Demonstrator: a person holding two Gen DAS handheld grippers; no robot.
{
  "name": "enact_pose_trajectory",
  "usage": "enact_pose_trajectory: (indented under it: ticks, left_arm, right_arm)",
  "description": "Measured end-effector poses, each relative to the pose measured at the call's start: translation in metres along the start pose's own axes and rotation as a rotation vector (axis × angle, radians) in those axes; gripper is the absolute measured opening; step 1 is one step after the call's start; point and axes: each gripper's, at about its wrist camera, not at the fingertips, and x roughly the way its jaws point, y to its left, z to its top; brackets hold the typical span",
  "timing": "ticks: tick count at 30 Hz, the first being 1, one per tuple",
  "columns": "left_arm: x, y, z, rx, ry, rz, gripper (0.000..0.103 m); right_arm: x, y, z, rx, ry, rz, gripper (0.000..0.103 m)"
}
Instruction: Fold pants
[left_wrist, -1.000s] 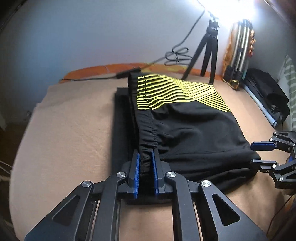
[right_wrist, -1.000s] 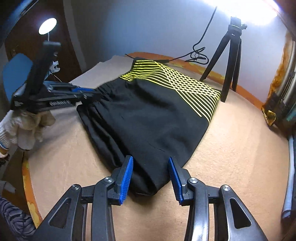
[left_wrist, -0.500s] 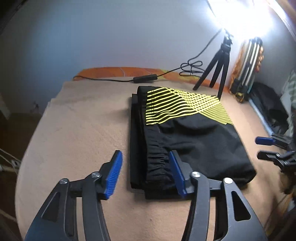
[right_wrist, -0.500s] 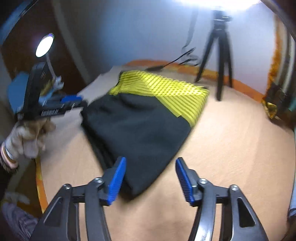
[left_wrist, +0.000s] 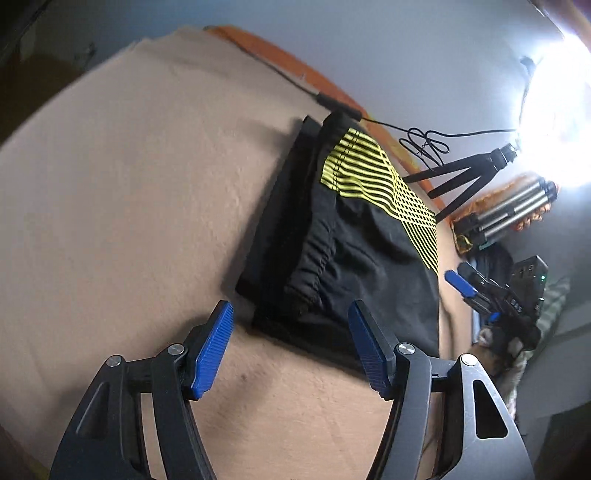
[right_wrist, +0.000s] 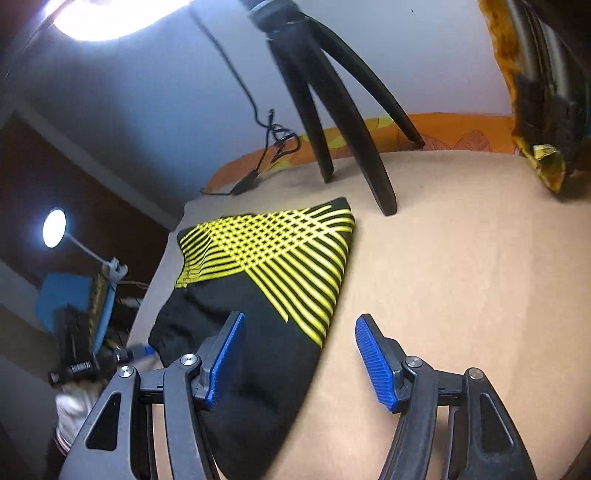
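The black pants (left_wrist: 354, 266) with yellow stripes lie folded in a compact stack on the tan cover (left_wrist: 129, 221). My left gripper (left_wrist: 291, 347) is open and empty, hovering just short of the waistband corner. My right gripper (right_wrist: 299, 358) is open and empty above the folded edge of the pants (right_wrist: 266, 295). The right gripper also shows at the right of the left wrist view (left_wrist: 476, 295). The left gripper shows blurred at the left edge of the right wrist view (right_wrist: 136, 350).
A black tripod (right_wrist: 332, 110) stands on the cover behind the pants, with a cable (right_wrist: 266, 144) beside it. A second folded tripod (left_wrist: 517, 210) and dark clothes lie at the far right. A bright lamp (left_wrist: 557, 110) glares from the wall.
My left gripper opened, let go of the waistband and pulled back, tilting. My right gripper stayed open and swung along the pants' folded edge toward the striped end.
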Motion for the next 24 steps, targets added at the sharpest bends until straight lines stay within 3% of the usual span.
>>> enact_pose_trajectory:
  ticks: [11, 24]
  left_arm:
    - [0.013, -0.006, -0.001, -0.055, -0.032, -0.039, 0.064]
    - [0.028, -0.020, 0.010, -0.028, -0.121, -0.039, 0.063]
  right_arm:
    - [0.019, -0.011, 0.009, 0.026, 0.020, 0.007, 0.065]
    - [0.045, 0.003, 0.026, 0.030, -0.024, 0.045, 0.065]
